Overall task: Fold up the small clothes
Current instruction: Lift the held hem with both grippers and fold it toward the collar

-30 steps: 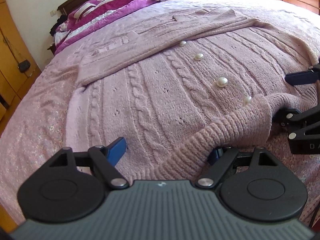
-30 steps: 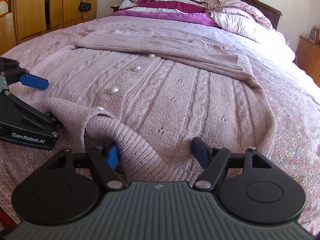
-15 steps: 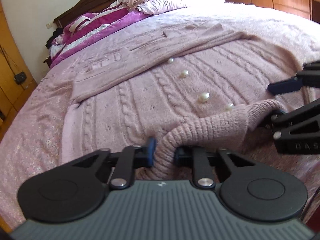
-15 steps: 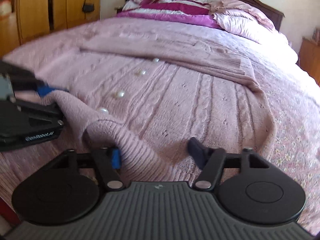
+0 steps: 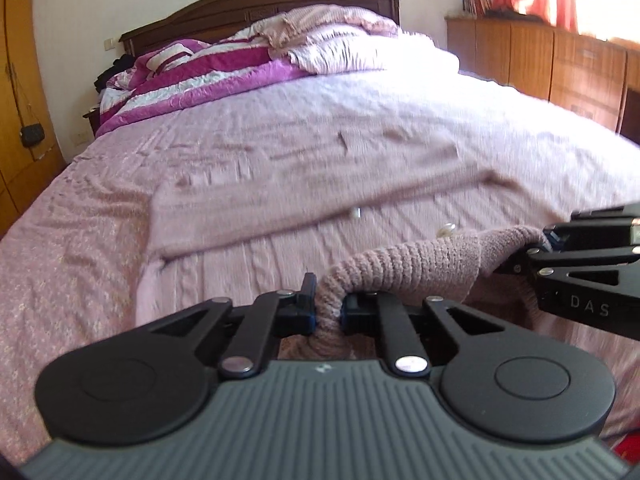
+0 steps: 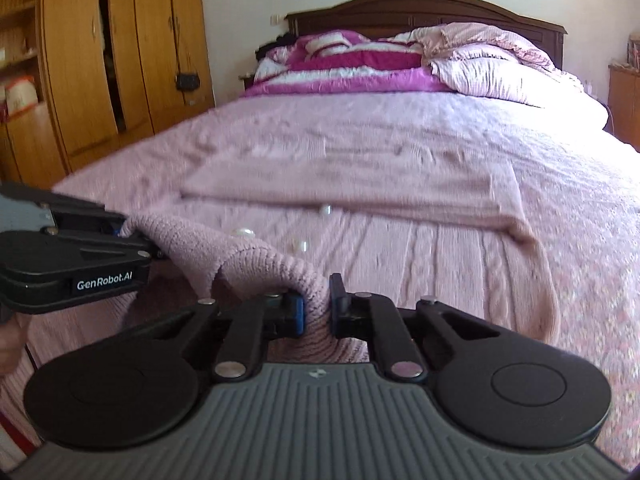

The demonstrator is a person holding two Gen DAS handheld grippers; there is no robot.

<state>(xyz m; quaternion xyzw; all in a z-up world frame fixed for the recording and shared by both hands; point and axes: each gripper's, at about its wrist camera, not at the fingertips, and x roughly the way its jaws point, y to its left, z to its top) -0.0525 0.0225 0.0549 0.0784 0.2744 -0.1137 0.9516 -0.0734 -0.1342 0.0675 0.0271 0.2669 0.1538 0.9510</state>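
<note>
Right now a pink knitted cardigan (image 5: pixel 360 208) with pearl buttons (image 6: pixel 245 233) lies spread on a big bed (image 5: pixel 80 240) with a pink flowery cover. Its ribbed hem (image 5: pixel 400 264) is lifted off the bed. The left gripper (image 5: pixel 328 312) is clenched on the hem, and the right gripper (image 6: pixel 316 312) pinches it too, just beside. Both have just squeezed closed on the knit. Striped purple bedding (image 5: pixel 200 76) and a pale quilt (image 6: pixel 500 68) are piled by the dark wooden headboard (image 6: pixel 420 8). A wooden wardrobe (image 6: pixel 120 60) and low drawers (image 5: pixel 540 60) stand at the sides.
</note>
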